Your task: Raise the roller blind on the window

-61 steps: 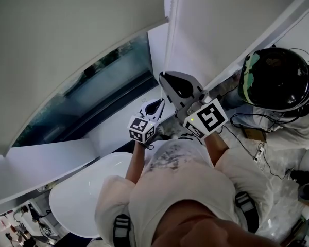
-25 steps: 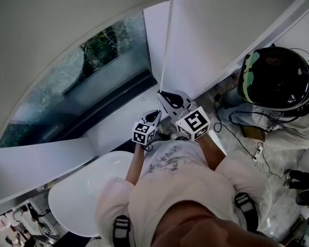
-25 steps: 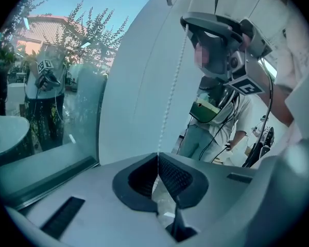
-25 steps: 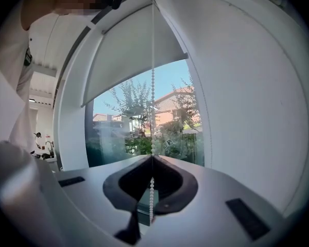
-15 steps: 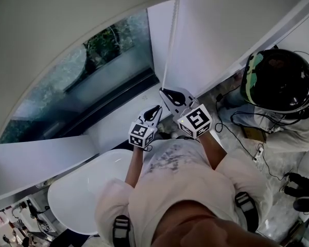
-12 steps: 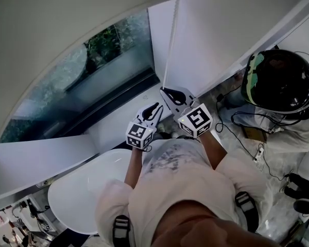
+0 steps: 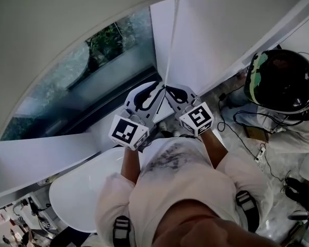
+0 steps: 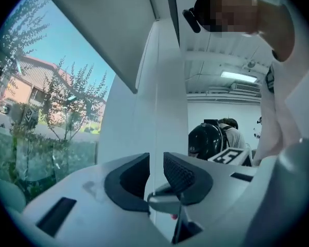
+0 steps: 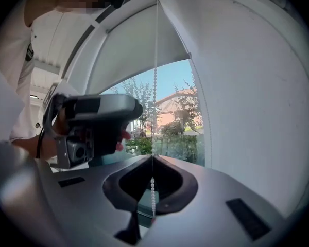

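— Head view?
— The chain [image 7: 171, 35] drops from top centre to my right gripper [image 7: 170, 90]; the left gripper [image 7: 155, 88] is just beside it.
— Left gripper view?
— Jaws released, gripping nothing.
— Right gripper view?
— Clenched on the chain, which runs up mid-frame beside the blind [image 9: 139, 45].

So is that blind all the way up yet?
Partly raised. The roller blind covers only the top of the window; trees and a house show through the bare glass below its hem.
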### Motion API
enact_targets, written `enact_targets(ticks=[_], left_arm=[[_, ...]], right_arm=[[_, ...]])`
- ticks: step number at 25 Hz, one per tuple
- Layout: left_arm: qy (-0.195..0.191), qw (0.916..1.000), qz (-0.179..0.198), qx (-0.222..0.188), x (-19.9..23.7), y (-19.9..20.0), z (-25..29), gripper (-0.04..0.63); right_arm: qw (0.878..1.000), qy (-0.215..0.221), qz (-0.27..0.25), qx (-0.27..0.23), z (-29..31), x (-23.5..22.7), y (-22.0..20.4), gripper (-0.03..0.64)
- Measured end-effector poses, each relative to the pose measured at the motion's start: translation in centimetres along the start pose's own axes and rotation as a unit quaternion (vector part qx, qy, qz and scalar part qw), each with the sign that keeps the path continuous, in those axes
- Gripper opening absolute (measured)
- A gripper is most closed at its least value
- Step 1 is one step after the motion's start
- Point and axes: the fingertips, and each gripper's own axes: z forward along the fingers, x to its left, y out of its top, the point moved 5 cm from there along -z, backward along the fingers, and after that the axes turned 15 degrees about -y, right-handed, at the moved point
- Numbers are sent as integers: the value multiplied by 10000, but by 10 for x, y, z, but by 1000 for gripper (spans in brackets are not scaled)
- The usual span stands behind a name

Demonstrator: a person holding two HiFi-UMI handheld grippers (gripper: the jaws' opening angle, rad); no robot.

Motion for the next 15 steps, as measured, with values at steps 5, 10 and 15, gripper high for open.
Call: enact_targets(ticks=[5,10,15], left_arm=[[-144,9996,215,-98,9,45,20,72],[-194,9989,396,-154,19,76,36,72],[-289,9979,490,-318,17,95,38,59]], right_arm=[[10000,4,-14,9,3,1,2,61],[10000,-4,-42,18,6,0,4,61],[10000,1,-65,5,4,2,2,61]])
